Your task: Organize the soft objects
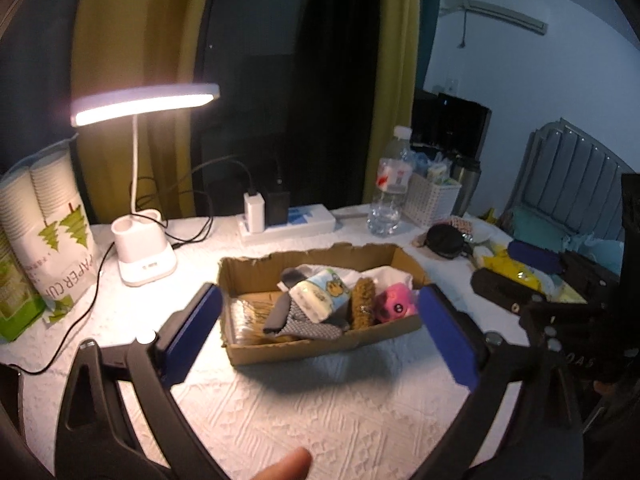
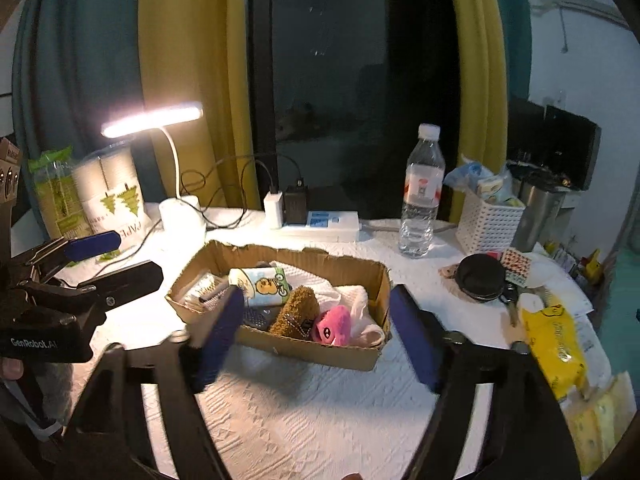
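Note:
A shallow cardboard box (image 1: 256, 268) (image 2: 344, 356) sits mid-table. In it lie a pink plush toy (image 1: 394, 302) (image 2: 334, 326), a brown fuzzy toy (image 1: 362, 300) (image 2: 296, 310), a tissue pack with a cartoon print (image 1: 320, 294) (image 2: 262, 282), a grey patterned cloth (image 1: 304, 320) and white cloth (image 2: 352, 296). My left gripper (image 1: 316, 338) is open and empty, just in front of the box. My right gripper (image 2: 316, 342) is open and empty, over the box's near edge. The left gripper also shows in the right wrist view (image 2: 112, 256).
A lit desk lamp (image 1: 144, 104) and paper cup packs (image 1: 52, 216) stand at left. A power strip (image 1: 288, 222), water bottle (image 2: 422, 196) and white basket (image 2: 486, 222) line the back. A black pouch (image 2: 480, 278) and a yellow wipes pack (image 2: 554, 340) lie at right.

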A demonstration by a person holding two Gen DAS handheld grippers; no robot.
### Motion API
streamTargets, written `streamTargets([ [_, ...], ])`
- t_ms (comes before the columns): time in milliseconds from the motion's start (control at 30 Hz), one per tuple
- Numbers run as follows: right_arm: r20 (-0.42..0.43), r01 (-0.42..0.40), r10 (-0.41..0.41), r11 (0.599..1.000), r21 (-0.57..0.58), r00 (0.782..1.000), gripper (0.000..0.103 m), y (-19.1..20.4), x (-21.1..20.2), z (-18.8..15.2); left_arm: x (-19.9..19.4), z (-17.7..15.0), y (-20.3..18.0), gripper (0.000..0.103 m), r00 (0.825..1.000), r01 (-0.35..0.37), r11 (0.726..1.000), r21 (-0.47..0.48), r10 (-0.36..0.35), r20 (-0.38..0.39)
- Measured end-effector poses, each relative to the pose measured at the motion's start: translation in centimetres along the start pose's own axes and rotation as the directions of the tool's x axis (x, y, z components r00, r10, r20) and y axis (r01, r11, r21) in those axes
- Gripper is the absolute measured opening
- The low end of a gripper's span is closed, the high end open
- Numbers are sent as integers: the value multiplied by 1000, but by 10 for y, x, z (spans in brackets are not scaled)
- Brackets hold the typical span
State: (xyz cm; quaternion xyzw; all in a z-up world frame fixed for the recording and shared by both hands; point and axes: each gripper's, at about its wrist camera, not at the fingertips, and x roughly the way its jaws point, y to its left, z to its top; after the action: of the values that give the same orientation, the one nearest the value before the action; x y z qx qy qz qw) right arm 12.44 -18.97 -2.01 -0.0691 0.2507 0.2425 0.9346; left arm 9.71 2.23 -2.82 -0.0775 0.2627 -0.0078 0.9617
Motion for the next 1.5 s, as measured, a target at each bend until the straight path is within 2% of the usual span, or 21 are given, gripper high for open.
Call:
streamTargets([
  [200, 48, 35, -36, 999, 8, 998, 82, 5, -33, 4, -31, 0, -5, 99, 999, -12, 1000, -2, 12, 44],
  [433, 98, 60, -60, 998, 2, 993, 82, 13, -70, 5, -67, 1, -14, 99, 986, -116, 992, 46, 109, 123],
  [833, 177, 93, -94, 996, 11, 980, 82, 22, -119, 5, -119, -2, -28, 99, 977, -102, 992, 71, 87, 193],
  [1500, 171, 102, -103, 995, 15, 980, 82, 19, -122, 1, -120, -1, -34, 99, 980, -98, 992, 77, 83, 182],
])
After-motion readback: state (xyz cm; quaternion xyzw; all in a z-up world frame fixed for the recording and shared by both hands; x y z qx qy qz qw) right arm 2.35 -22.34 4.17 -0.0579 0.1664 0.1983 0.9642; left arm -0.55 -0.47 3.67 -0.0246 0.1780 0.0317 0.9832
